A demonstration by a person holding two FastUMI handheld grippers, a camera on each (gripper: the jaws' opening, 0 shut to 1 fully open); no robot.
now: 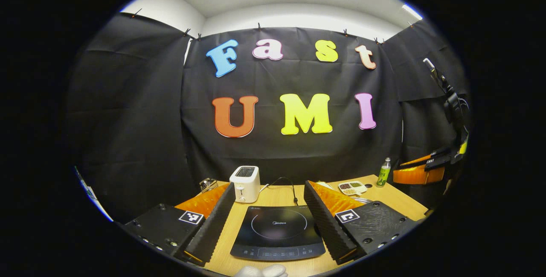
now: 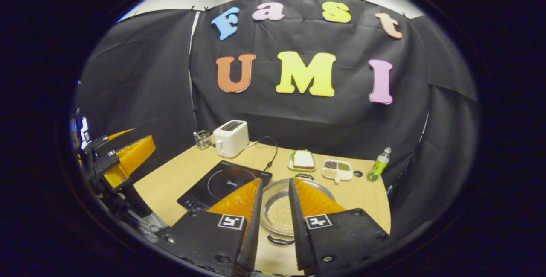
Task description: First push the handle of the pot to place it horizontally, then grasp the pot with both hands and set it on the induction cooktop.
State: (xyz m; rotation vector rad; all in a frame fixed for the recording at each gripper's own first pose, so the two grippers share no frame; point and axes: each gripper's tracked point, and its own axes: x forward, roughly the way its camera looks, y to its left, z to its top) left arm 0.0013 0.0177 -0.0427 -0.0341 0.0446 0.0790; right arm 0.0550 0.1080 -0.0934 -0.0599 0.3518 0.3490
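Pot (image 2: 279, 213): I see one, on the tabletop (image 2: 179, 174), just beyond my right hand-held gripper (image 2: 273, 193), beside the cooktop.
Right hand-held gripper: narrow gap, holding nothing.
Left hand-held gripper (image 1: 269, 198): wide, over one induction cooktop (image 1: 277, 232).
Others: one toaster (image 2: 230, 138), one bottle (image 2: 378, 165).

- The pot (image 2: 277, 208) sat beside the cooktop (image 2: 222, 183), both partly hidden behind the right gripper's fingers (image 2: 256, 208).
- The cooktop's (image 1: 277, 230) sides lay behind the left gripper's fingers (image 1: 324, 221).
- The tray's (image 2: 337, 169) contents, behind the pot, were too small to tell.
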